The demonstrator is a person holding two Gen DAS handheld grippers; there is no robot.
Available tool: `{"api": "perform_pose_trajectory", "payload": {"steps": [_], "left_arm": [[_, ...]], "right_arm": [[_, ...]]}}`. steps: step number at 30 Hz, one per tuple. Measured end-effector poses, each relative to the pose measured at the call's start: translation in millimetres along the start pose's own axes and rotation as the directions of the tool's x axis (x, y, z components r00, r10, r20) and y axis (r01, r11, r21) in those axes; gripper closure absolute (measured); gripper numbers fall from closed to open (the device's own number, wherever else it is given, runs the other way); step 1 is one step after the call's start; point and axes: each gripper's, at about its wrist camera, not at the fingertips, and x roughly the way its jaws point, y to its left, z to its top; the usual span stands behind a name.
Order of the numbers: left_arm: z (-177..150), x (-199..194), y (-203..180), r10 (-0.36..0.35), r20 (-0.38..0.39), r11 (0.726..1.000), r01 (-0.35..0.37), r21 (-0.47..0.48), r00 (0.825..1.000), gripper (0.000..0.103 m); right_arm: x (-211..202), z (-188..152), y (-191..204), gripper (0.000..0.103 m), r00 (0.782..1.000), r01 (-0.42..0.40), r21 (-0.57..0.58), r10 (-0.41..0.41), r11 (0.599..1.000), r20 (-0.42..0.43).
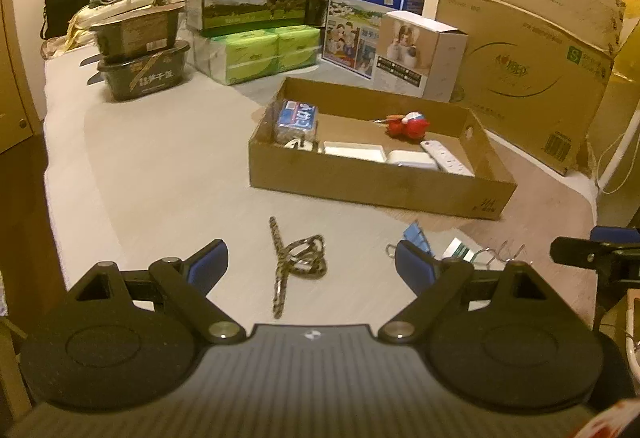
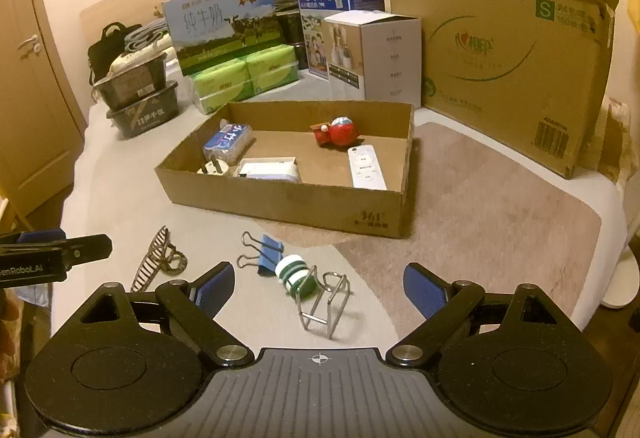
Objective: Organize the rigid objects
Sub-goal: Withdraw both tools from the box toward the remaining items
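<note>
Left tool (image 1: 308,268) spread wide and empty above a striped brown hair claw (image 1: 296,262), right tool (image 2: 320,284) likewise released over a green-and-white spool (image 2: 295,275) in a wire holder (image 2: 324,302), blue binder clip (image 2: 267,252) just left, shallow cardboard tray (image 2: 288,197) farther back holding a red toy (image 2: 336,131) and white remote (image 2: 366,167), milk cartons (image 2: 224,25) behind.

Pale bed surface (image 2: 120,197) with a brownish mat (image 2: 480,217) spread over its right part. Near the front: patterned hair claw (image 2: 158,260), blue binder clip (image 2: 266,252), green-and-white roll (image 2: 294,274) touching a wire rack (image 2: 324,300). Behind them, open shallow cardboard box (image 2: 288,199). Along the back: stacked dark tubs (image 2: 140,97), green tissue packs (image 2: 244,77), large carton (image 2: 508,69).
</note>
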Motion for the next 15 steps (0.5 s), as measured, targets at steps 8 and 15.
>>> {"api": "perform_pose_trajectory", "payload": {"steps": [8,15], "left_arm": [[-16.9,4.7,10.0,0.030,-0.034,1.000,-0.030,-0.009,0.999,0.014],[-28.9,10.4,18.1,0.054,-0.056,0.998,-0.055,-0.019,0.997,0.014]], "right_arm": [[4.2,-16.1,-5.6,0.012,1.000,0.002,0.007,-0.002,1.000,-0.018],[11.1,-23.1,-8.8,0.012,1.000,-0.002,0.006,0.002,1.000,-0.015]]}}
